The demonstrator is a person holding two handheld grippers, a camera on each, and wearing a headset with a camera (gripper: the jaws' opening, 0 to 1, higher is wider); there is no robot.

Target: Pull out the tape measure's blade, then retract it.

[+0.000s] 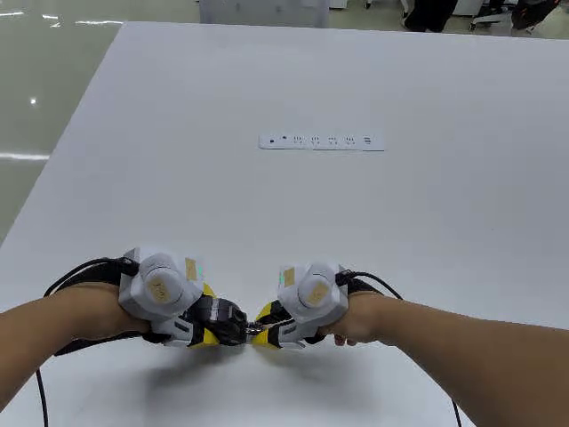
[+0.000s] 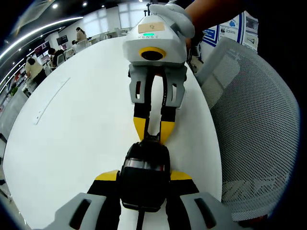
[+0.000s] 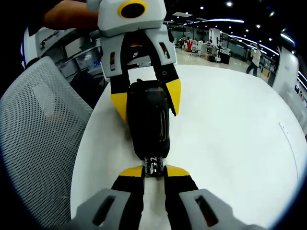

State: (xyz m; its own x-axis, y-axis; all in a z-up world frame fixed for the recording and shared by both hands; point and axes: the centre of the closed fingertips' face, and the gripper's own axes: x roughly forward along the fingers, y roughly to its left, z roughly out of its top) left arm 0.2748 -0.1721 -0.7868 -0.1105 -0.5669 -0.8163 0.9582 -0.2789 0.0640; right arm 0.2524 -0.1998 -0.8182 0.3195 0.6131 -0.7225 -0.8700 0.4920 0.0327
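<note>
Near the front edge of the white surface (image 1: 356, 231), we see the two grippers brought nose to nose with the tape measure (image 1: 222, 320) between them. Our left gripper (image 1: 206, 327) pinches the black case from both sides; in the left gripper view the case sits squarely between its yellow-tipped jaws, lying along them. Our right gripper (image 3: 153, 171) faces it from the other side and has its jaws pressed together on the blade (image 3: 153, 166), right where it leaves the case's mouth. Just a short stub of blade with printed numerals shows there, so case and right gripper are almost touching.

We cannot see the end hook, which is tucked between the right gripper's jaws. From the head view the blade is too small to make out, and the left gripper's jaws cover part of the case. Its underside is hidden, so we cannot tell whether it rests on the surface or is held just above it. Farther back on the surface lies a white power strip (image 1: 322, 140), well apart from both grippers. A mesh chair (image 2: 249, 134) stands beside the surface.
</note>
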